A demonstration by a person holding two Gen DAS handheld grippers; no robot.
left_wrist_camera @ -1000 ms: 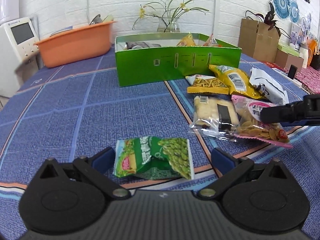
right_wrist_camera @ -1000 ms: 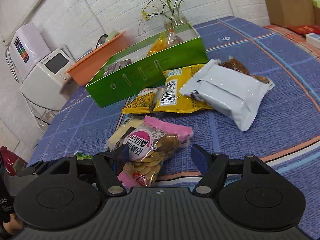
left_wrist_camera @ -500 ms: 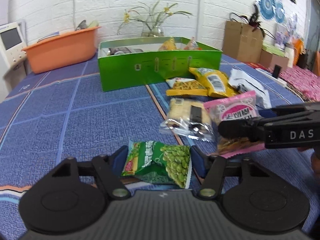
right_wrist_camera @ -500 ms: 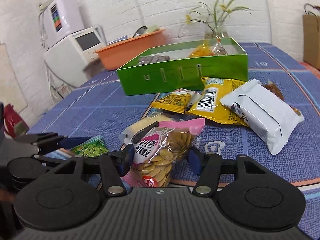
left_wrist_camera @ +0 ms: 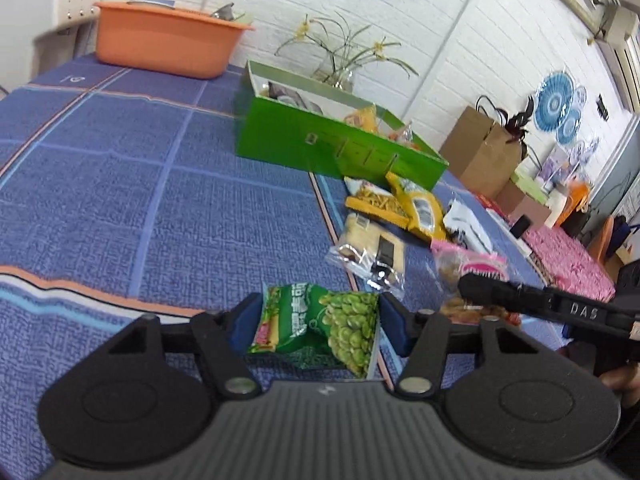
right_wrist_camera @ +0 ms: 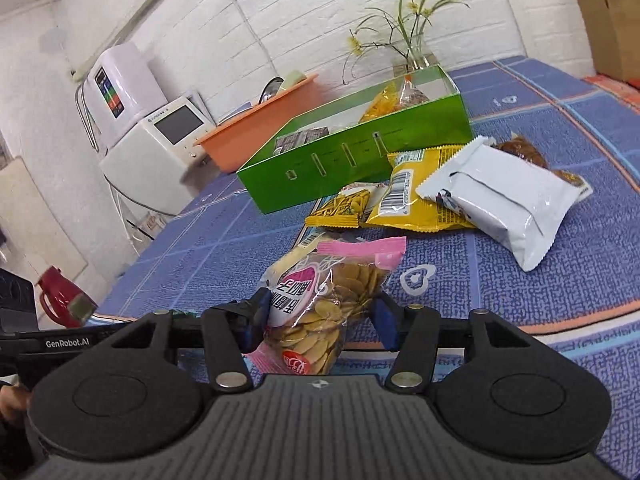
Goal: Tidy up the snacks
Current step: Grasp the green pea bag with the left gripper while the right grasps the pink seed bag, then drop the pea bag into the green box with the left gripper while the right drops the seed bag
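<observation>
A green pea packet [left_wrist_camera: 320, 328] sits between the blue pads of my left gripper [left_wrist_camera: 316, 320]. The jaws are closing, and the pads press its two sides just above the blue tablecloth [left_wrist_camera: 160, 220]. My right gripper [right_wrist_camera: 320, 316] is also closing, its pads squeezing a pink bag of round chips [right_wrist_camera: 332, 292] that tilts up off the cloth. One black finger [left_wrist_camera: 500, 292] of the right gripper shows in the left wrist view beside that pink bag. The green box [right_wrist_camera: 360, 164] stands farther back with a few snacks inside.
Two yellow packets [right_wrist_camera: 416, 200], a white packet [right_wrist_camera: 500, 204] and a clear cracker packet [left_wrist_camera: 372, 248] lie between the grippers and the box. An orange basin [left_wrist_camera: 160, 44], a flower vase [right_wrist_camera: 416, 56] and a brown paper bag [left_wrist_camera: 480, 152] stand behind. A white appliance [right_wrist_camera: 160, 140] is off the table's left.
Both grippers went from wide open to closed around their packets. The left one rolled and shifted with the pea packet. The pink bag tipped up between the right pads.
</observation>
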